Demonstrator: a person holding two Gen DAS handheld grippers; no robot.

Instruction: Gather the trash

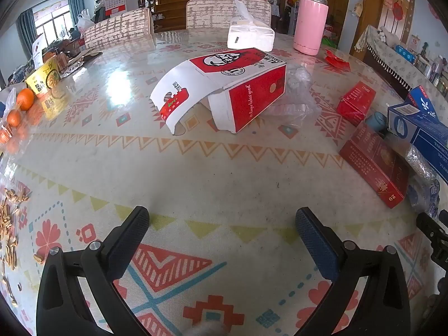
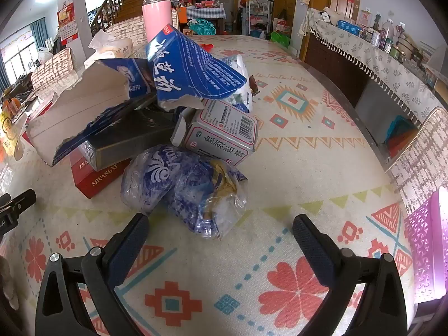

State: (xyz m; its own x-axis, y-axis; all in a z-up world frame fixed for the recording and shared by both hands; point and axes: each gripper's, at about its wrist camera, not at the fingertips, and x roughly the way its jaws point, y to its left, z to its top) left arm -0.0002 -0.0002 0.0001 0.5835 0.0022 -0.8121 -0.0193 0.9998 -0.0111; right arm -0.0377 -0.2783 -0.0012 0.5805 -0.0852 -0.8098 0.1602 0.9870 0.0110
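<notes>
My left hand-held gripper (image 1: 222, 224) hangs over bare patterned tabletop (image 1: 212, 173), jaws spread wide, nothing between them. My right hand-held gripper (image 2: 221, 224) is likewise wide open and empty.

Right view, nearest: a crumpled blue-and-white plastic bag (image 2: 179, 190) lies on the cloth just ahead of the left finger, not touching it. Behind it, touching, a white medicine carton (image 2: 224, 137) with a barcode label. Left of the bag, a red cigarette carton (image 2: 95, 176) lies flat under a dark box (image 2: 131, 140). A torn blue-and-white cardboard box (image 2: 184, 72) leans over the top of the pile. A purple lattice basket (image 2: 425, 252) shows at the right edge.

Left view, mid-tabletop: a red-and-white fried-chicken box (image 1: 224, 89), flap open, lying on its side, well apart from my jaws. Clear crumpled plastic (image 1: 296, 95) sits just beside it on the right. Seed shells (image 1: 11, 229) are scattered at the left edge; oranges (image 1: 25, 99) in a bag beyond them.

Far side: a tissue pack (image 1: 250, 36) and an upright pink thermos (image 1: 310, 21).
</notes>
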